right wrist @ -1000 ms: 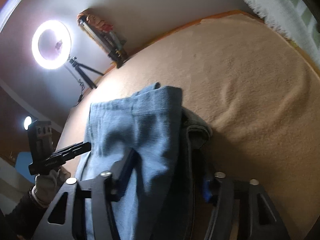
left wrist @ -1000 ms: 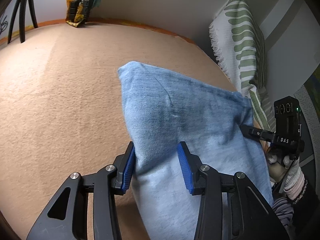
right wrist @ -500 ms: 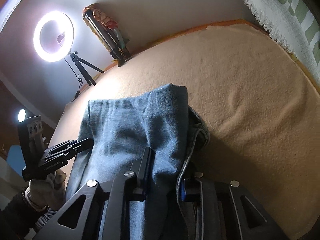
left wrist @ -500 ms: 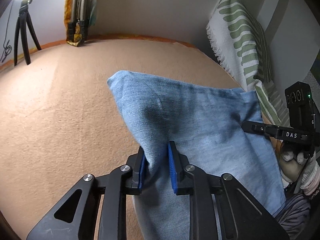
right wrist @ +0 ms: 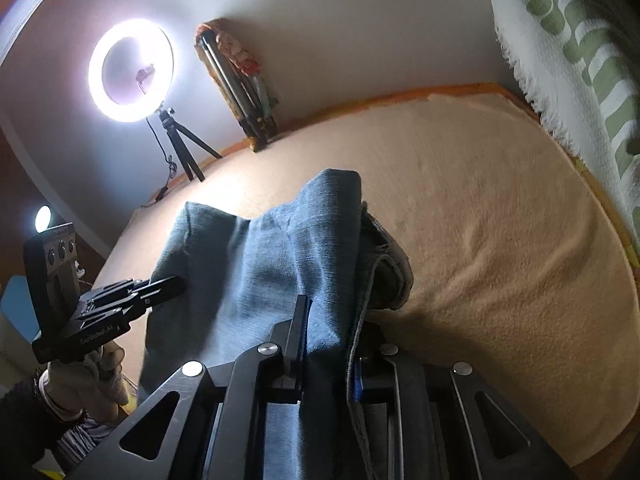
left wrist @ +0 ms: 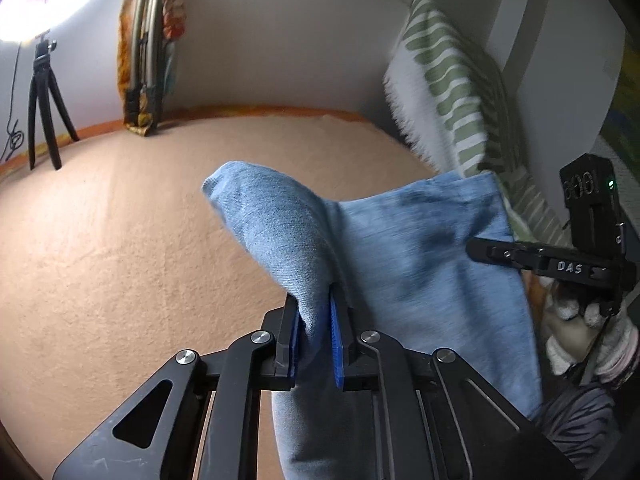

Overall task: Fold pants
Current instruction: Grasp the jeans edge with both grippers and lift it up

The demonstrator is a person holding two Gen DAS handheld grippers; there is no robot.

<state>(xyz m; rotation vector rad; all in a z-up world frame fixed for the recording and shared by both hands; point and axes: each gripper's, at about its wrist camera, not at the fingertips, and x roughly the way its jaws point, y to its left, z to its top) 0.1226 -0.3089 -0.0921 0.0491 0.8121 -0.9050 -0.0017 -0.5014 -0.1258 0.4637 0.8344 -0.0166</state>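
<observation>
Lit ring light (right wrist: 131, 70) on black tripod (right wrist: 182, 148) by wall; folded tripod bundle (right wrist: 240, 88) leaning beside it; green-striped fringed pillow (left wrist: 452, 92); peach blanket (left wrist: 120, 240) underneath.

1. The left gripper (left wrist: 315, 330), wide apart a second ago, is now closing on the pants (left wrist: 400, 264).
2. The right gripper (right wrist: 330, 344) has narrowed likewise.
3. The denim has lifted off the blanket (left wrist: 120, 264) (bunched upward).

A: Light source: ring light (right wrist: 131, 70), upper left of the right wrist view, blown out white; its glare fills the left wrist view's upper left corner.

B: Condition: striped cushion (left wrist: 452, 92) motion-blurred, frame corners dark, fisheye bending toward edges, lower foreground in shadow.
</observation>
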